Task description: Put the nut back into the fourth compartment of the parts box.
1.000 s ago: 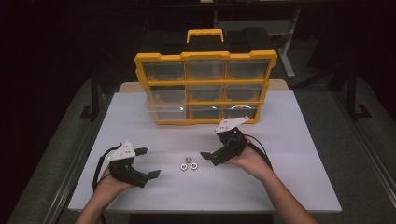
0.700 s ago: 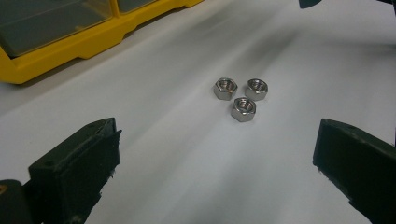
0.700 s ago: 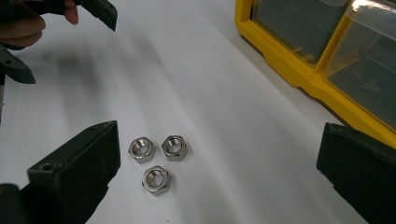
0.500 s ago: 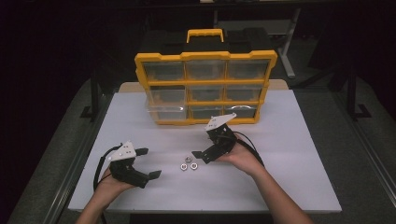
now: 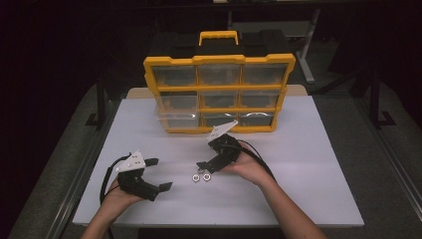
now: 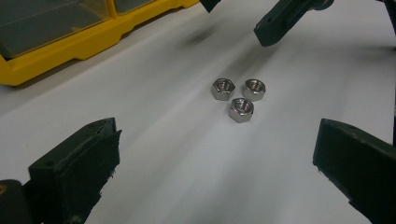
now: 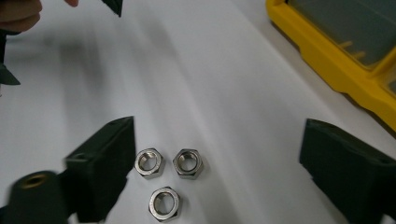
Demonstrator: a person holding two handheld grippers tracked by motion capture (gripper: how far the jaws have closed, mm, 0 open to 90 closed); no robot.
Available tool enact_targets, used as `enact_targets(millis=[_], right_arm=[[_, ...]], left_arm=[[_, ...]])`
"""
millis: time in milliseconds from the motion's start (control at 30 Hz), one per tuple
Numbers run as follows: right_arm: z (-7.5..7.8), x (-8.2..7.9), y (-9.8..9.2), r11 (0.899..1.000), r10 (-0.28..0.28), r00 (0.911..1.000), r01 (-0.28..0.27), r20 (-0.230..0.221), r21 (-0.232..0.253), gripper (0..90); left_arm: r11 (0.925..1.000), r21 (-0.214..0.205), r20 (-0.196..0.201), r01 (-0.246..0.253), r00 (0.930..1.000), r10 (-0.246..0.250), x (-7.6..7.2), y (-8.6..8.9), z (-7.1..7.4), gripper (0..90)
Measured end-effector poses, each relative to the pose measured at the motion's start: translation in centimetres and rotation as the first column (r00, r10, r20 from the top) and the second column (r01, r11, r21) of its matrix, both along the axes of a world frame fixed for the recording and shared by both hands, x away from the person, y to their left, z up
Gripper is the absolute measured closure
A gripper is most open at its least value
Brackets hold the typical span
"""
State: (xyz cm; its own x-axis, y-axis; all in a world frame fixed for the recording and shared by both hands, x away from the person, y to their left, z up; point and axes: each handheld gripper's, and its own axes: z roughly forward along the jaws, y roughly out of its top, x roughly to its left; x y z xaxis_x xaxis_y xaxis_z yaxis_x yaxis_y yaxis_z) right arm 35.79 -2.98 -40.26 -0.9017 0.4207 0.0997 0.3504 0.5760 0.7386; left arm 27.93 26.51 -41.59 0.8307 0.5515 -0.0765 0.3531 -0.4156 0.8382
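Observation:
Three steel hex nuts (image 5: 200, 176) lie close together on the white table top (image 5: 308, 164). My right gripper (image 5: 205, 167) hangs just over them, tilted down to the left. In the right gripper view the nuts (image 7: 168, 175) sit between its jaws, close to the left jaw, with no pad touching them. Its jaws have just been closing a little, and the right gripper (image 7: 224, 172) stands open. My left gripper (image 5: 161, 173) rests open near the front left, pointing at the nuts (image 6: 240, 95) from a short way off, with nothing between its jaws (image 6: 215, 172).
A yellow and black organizer box (image 5: 219, 94) with clear drawers stands upright at the back middle of the table, a yellow handle on top. Its yellow base edge (image 7: 336, 60) runs close behind the nuts. Bare white surface lies to the right and the front.
My right gripper has moved left and slightly down, from beside the nuts to just over them, and its jaws have narrowed a bit. The left gripper has stayed put.

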Motion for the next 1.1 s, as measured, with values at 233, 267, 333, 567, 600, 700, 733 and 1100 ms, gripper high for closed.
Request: enact_targets(millis=[233,267,333,567,600,700,733,1100], right_arm=[[-0.6,0.1,0.8,0.999,0.029,0.9992,-0.03,-0.029,-0.018,22.6],[-0.6,0.1,0.9,0.999,0.035,0.999,-0.035,-0.03,-0.022,24.6],[-0.9,0.2,1.0,0.998,0.05,0.9985,-0.051,-0.024,-0.039,28.3],[-1.6,0.5,1.1,0.996,0.075,0.9968,-0.076,-0.029,-0.051,40.6],[-1.6,0.5,1.1,0.996,0.079,0.9965,-0.08,-0.03,-0.05,41.1],[-1.8,0.6,1.3,0.993,0.097,0.9947,-0.099,-0.035,-0.059,44.8],[-1.9,0.5,1.3,0.993,0.097,0.9944,-0.1,-0.041,-0.062,46.4],[-2.9,0.6,2.0,0.981,0.155,0.9875,-0.157,-0.028,-0.111,58.4]], left_arm=[[1.0,-0.001,0.002,0.0,1.0,0.0,0.0,0.0,0.0,0.6],[1.0,-0.004,-0.001,-0.002,1.0,0.002,0.0,0.0,0.0,0.6],[1.0,-0.005,-0.002,-0.001,1.0,0.001,0.0,0.0,0.0,0.6],[0.9999,-0.01,-0.002,-0.006,1.0,0.006,0.0,0.0,0.0,0.6],[0.9999,-0.01,-0.002,-0.005,1.0,0.005,0.0,0.0,0.0,0.6],[1.0,-0.006,0.0,0.001,1.0,-0.001,0.1,0.0,0.0,0.6],[1.0,-0.004,0.001,0.001,1.0,-0.001,0.1,0.0,0.0,0.6],[1.0,-0.005,-0.002,0.001,1.0,-0.001,0.1,0.0,0.0,0.6]])
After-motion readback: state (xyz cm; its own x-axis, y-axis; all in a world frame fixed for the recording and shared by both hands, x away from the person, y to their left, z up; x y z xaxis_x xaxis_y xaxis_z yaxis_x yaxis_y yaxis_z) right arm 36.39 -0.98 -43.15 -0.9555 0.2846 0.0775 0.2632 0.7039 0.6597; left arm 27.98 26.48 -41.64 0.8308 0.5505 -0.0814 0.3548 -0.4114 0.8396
